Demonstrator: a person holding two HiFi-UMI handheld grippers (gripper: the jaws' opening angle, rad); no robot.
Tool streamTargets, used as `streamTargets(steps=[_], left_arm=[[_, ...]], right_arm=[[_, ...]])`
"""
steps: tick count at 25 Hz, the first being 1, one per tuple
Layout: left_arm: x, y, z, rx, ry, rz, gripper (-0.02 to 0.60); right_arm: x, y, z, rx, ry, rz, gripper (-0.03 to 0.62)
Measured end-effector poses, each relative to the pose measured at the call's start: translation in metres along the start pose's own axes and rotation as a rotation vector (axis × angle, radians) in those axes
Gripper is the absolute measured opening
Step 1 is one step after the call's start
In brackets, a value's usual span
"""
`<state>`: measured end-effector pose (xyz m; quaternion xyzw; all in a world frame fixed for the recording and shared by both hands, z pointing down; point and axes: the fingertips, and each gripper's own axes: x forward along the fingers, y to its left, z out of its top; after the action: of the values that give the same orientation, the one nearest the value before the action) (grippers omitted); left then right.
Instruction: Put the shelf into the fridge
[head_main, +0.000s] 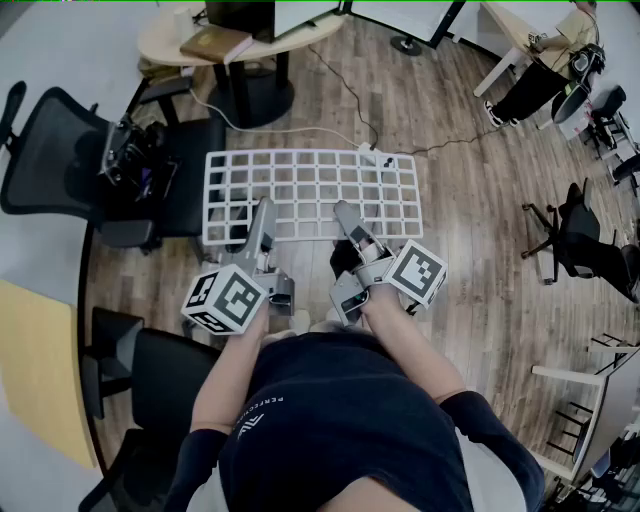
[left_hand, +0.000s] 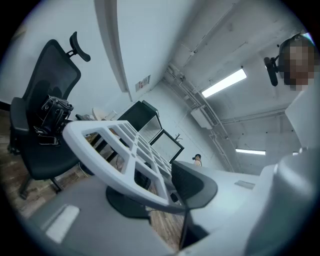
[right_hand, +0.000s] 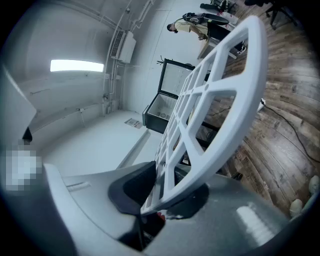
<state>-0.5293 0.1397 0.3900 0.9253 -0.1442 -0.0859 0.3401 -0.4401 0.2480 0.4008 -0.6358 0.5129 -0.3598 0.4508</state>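
A white grid shelf (head_main: 310, 195) hangs level above the wooden floor, held by its near edge. My left gripper (head_main: 262, 212) is shut on the shelf's left part, and my right gripper (head_main: 345, 215) is shut on its right part. In the left gripper view the shelf (left_hand: 115, 145) runs away from the jaws, its rim clamped under a dark pad (left_hand: 195, 185). In the right gripper view the shelf (right_hand: 220, 100) is pinched between two dark pads (right_hand: 132, 187). Beyond it stands a small dark fridge (right_hand: 162, 107) with its door open, also seen past the shelf as the fridge (left_hand: 147, 120).
A black office chair (head_main: 60, 170) with a dark device (head_main: 135, 160) on its seat stands close on the left. A round table (head_main: 230, 40) is ahead. A power strip (head_main: 385, 158) and cable lie on the floor under the shelf's far edge. More chairs (head_main: 575, 240) stand right.
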Motion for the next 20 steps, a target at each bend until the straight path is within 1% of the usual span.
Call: streamTargets(steps=[6,12,15,17,20], left_arm=[[-0.001,0.001,0.003,-0.01,-0.003,0.015,0.135],[0.001,0.014,0.004,-0.012,0.011,0.005,0.137],[0.004,0.015,-0.001,-0.035,0.013,-0.003,0.137],[0.01,0.017,-0.002,-0.039,0.018,-0.008,0.137],[0.019,0.012,-0.005,-0.031,0.027,-0.006,0.137]], right_arm=[[0.003,0.003,-0.001,-0.003,0.007,0.002,0.057],[0.011,0.001,-0.009,-0.033,-0.014,0.002,0.064],[0.008,-0.005,-0.006,-0.073,-0.022,-0.027,0.069],[0.01,-0.009,-0.002,-0.093,-0.027,-0.031,0.069],[0.012,-0.01,0.007,-0.078,-0.032,-0.031,0.071]])
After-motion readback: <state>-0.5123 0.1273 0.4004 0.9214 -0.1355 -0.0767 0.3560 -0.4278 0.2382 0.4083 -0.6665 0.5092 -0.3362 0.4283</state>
